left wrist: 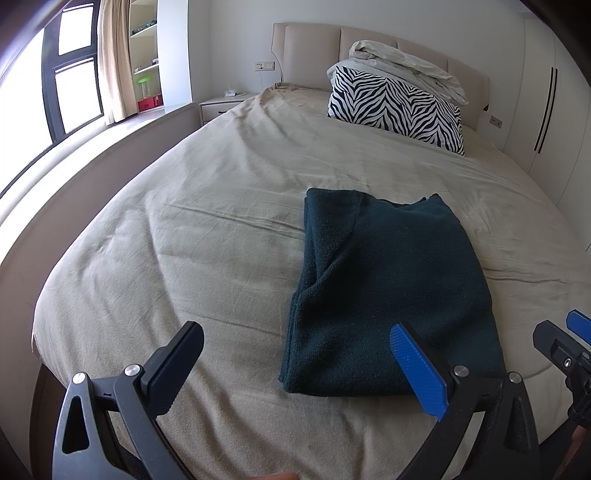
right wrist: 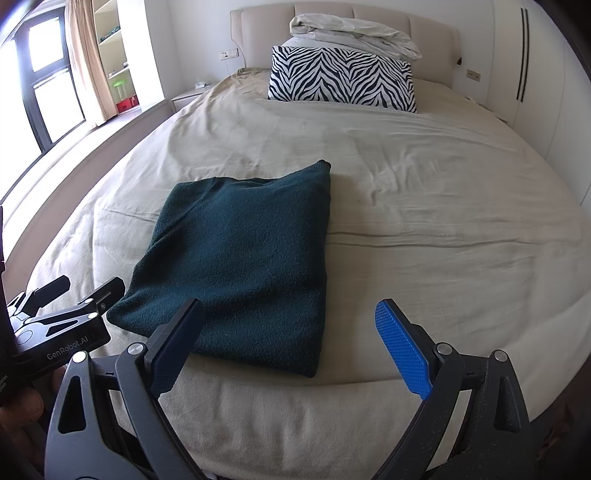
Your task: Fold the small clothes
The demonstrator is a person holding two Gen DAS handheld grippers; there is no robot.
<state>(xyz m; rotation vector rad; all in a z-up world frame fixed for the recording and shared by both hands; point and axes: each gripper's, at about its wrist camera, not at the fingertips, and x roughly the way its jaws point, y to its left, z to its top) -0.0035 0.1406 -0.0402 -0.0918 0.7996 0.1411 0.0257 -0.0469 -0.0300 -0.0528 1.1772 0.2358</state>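
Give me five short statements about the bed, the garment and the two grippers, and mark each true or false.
1. The dark green garment lies folded on the bed. True.
2. The left gripper is clamped on the garment. False: its jaws are open, holding nothing.
3. The right gripper is open. True.
4. The zebra-print pillow lies on top of the garment. False: it sits apart, near the headboard.
5. A crumpled pale blanket rests on the pillow. True.

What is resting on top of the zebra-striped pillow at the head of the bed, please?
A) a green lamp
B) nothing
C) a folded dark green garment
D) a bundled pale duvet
D: a crumpled pale duvet lies bundled on the zebra-striped pillow, while the dark green garment sits folded near the bed's foot.
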